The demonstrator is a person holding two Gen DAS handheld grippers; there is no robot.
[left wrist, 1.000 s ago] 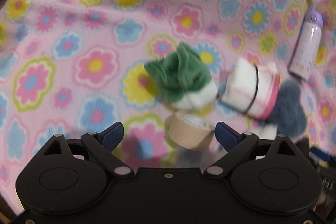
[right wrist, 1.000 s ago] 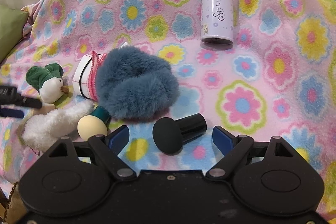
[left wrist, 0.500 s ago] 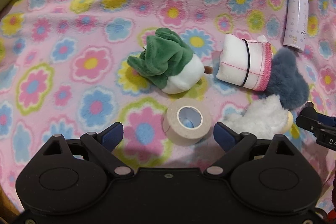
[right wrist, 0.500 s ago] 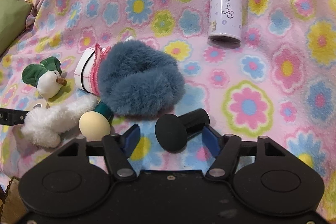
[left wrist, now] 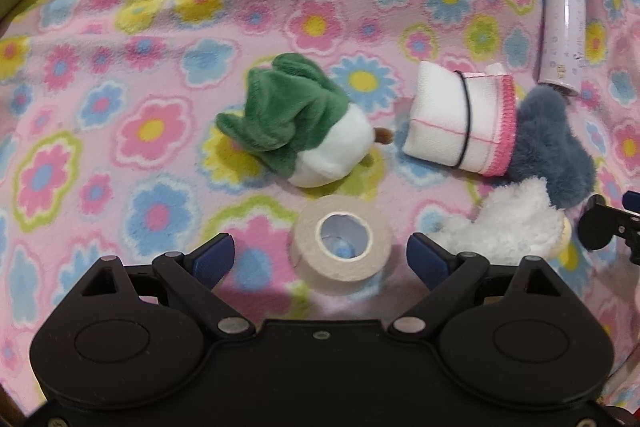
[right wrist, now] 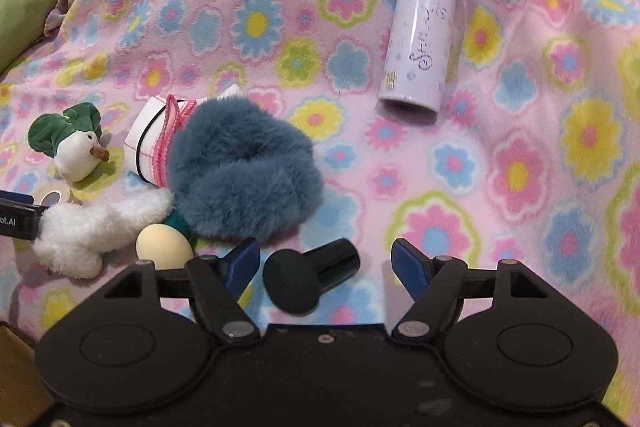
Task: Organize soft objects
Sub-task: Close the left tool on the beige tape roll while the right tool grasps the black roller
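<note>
1. Gaping wide and holding nothing, the left gripper straddles the tape roll; closing would grab a hard item, not the green plush mid-blanket.
2. Equally open and empty, the right gripper flanks the black brush, risking the same mistake.

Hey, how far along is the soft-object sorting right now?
Nothing looks sorted yet: the green-and-white plush, rolled cloth, blue fluffy item and white fluffy toy lie loose on the blanket. Both tongs are open and empty, left tongs around a tape roll, right tongs around a black sponge applicator.
</note>
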